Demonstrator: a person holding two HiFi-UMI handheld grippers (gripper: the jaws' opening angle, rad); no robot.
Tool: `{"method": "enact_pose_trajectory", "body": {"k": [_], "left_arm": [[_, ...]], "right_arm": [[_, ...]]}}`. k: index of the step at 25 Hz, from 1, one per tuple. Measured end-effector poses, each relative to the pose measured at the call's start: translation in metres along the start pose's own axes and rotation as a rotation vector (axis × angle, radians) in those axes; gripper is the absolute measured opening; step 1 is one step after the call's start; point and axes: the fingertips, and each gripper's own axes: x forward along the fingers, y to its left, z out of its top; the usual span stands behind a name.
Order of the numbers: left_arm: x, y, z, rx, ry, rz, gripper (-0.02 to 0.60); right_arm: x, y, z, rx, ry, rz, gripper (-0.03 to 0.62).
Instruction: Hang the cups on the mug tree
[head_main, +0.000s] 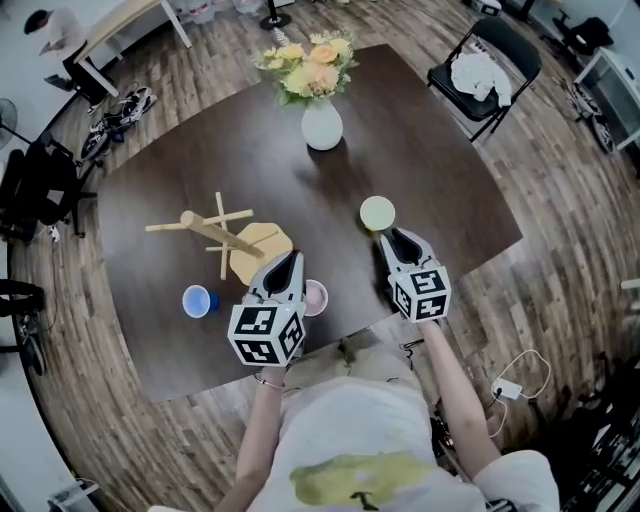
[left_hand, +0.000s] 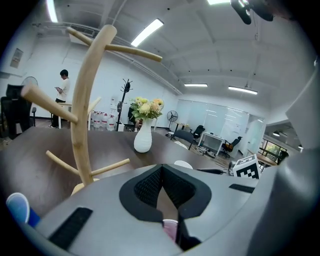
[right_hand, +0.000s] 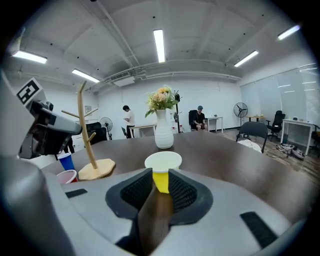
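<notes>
Standing upright on the dark table (head_main: 430, 180), three cups are seen around the wooden mug tree (head_main: 215, 232). The right gripper (head_main: 398, 237) is held with its jaws a little apart, and the yellow cup (head_main: 377, 213) is seen just in front of them. The left gripper (head_main: 284, 258) is closed on nothing, close to the tree's base. The pink cup (head_main: 317, 297) is set just beside it. The blue cup (head_main: 198, 301) is set on its other side.

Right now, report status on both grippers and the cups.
Left gripper shut, empty, pink cup beside it. Right gripper slightly open, yellow cup just ahead, not gripped. Mug tree upright, no cups hung. Nothing blocking it.
</notes>
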Motion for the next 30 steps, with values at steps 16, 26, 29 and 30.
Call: {"method": "enact_pose_trajectory", "body": {"k": [16,26,29,30], "left_arm": [[0.007,0.010,-0.009,-0.021,0.043,0.017,0.015],[0.001,0.015,-0.010,-0.046,0.044,0.053,0.015],[0.000,0.016,-0.010,-0.054,0.038,0.068,0.015],[0.000,0.015,-0.010,-0.056,0.035,0.073,0.015]], "right_arm": [[0.053,-0.006,-0.014,-0.080,0.051,0.008,0.340],[0.076,-0.004,-0.012,-0.138,0.091,0.044,0.344],[0.078,-0.001,-0.012,-0.148,0.098,0.070,0.342],[0.079,0.000,-0.011,-0.153,0.101,0.081,0.334]]}}
